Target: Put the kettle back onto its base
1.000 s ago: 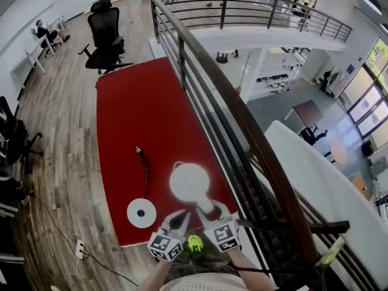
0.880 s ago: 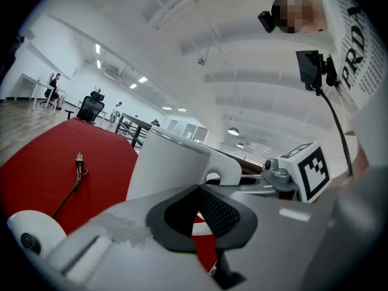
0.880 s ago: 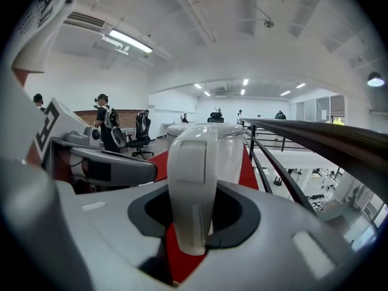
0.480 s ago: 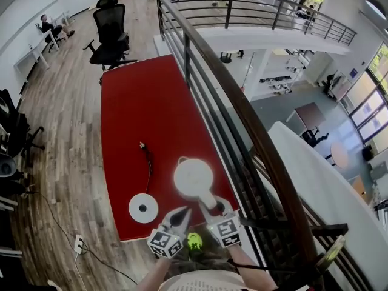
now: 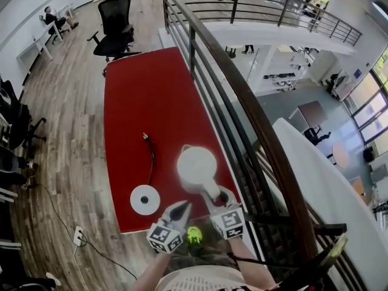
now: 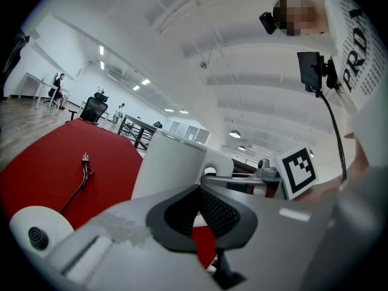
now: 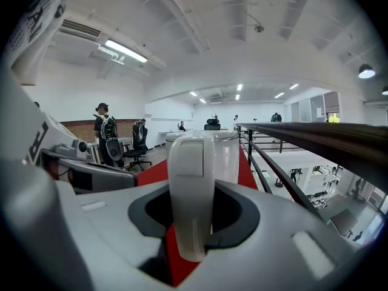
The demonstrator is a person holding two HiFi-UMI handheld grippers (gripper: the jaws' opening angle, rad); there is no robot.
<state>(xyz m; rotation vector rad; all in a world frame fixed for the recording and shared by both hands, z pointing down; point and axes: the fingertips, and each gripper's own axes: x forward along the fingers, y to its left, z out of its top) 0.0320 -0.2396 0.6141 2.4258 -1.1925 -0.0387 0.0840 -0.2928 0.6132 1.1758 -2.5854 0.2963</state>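
Because the rigid kettle (image 5: 197,167) may be heavy, the right hand-held gripper (image 7: 193,206) clamps its slick handle (image 7: 191,174); the left hand-held gripper (image 6: 200,193) is closed and empty.

- Head view: above both claws, facing steeply down onto counter (image 5: 139,102).
- Left gripper view: close behind left claw (image 6: 199,205), kettle (image 6: 173,162) just beyond.
- Right gripper view: close behind right claw (image 7: 193,208), same kettle ahead.

Open-plan office on a mezzanine.
Black swivel chairs (image 5: 116,18) and white desks (image 5: 36,42) stand on wood flooring (image 5: 66,120); a dark railing (image 5: 257,117) overlooks a lower floor (image 5: 274,107) with more tables (image 5: 309,112).
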